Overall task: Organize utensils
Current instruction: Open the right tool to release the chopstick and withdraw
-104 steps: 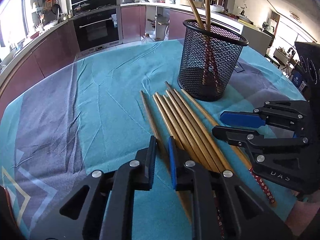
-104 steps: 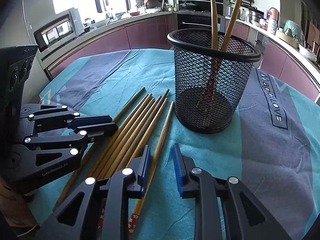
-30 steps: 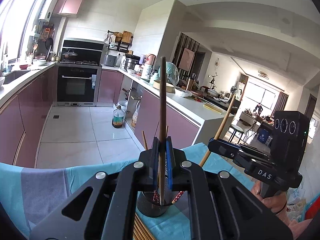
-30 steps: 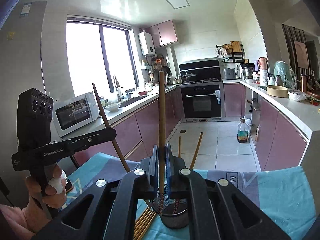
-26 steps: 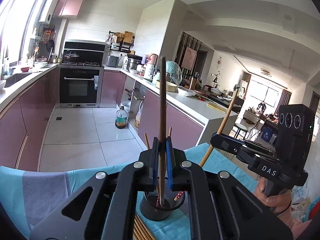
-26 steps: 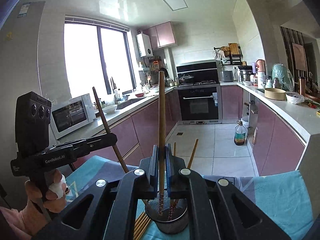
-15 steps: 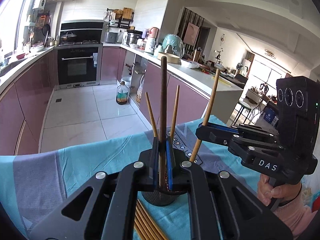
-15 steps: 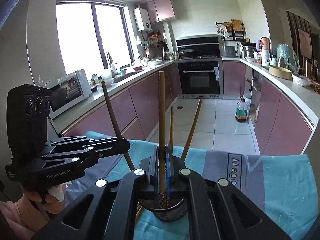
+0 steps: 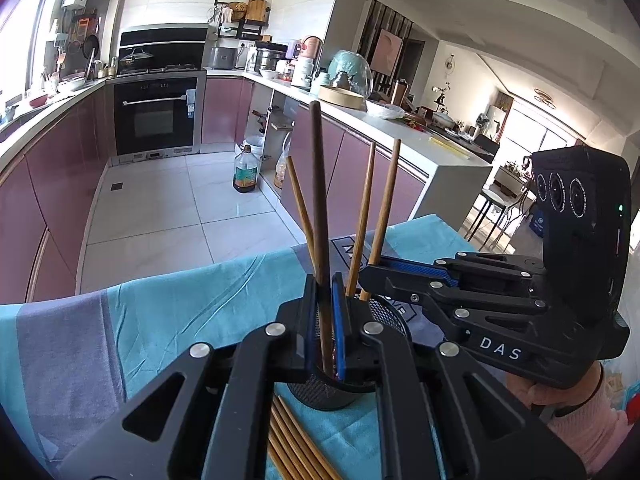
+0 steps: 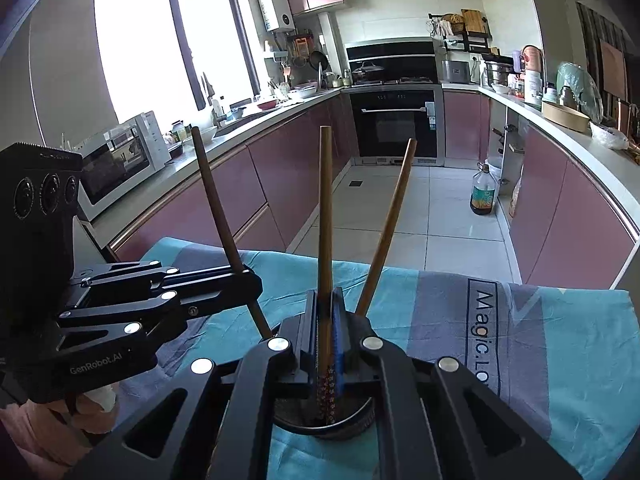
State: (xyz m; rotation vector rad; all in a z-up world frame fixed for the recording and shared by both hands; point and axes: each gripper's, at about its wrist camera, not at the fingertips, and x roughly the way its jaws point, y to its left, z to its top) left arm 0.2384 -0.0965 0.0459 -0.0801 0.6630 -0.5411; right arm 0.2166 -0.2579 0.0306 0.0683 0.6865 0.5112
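My left gripper [image 9: 325,320] is shut on a dark brown chopstick [image 9: 321,208], held upright with its lower end inside the black mesh cup [image 9: 324,394]. Two chopsticks [image 9: 363,216] lean in the cup. From the right, my right gripper [image 9: 370,276] is shut on a lighter chopstick [image 9: 387,204] over the cup's rim. In the right wrist view that gripper [image 10: 326,320] clamps the chopstick [image 10: 325,208], whose red-patterned end dips into the cup [image 10: 360,416]. The left gripper [image 10: 252,280] stands at the left, shut on its slanted chopstick [image 10: 214,200].
Several loose chopsticks [image 9: 296,448] lie on the teal and grey tablecloth [image 9: 160,320] just in front of the cup. A person's hand [image 9: 560,392] holds the right gripper. Beyond the table's far edge are the tiled floor and purple kitchen cabinets [image 10: 280,184].
Both grippers have come down and tilted forward with their chopsticks. The cup has risen in both views, and the chopsticks' lower ends now reach into it.
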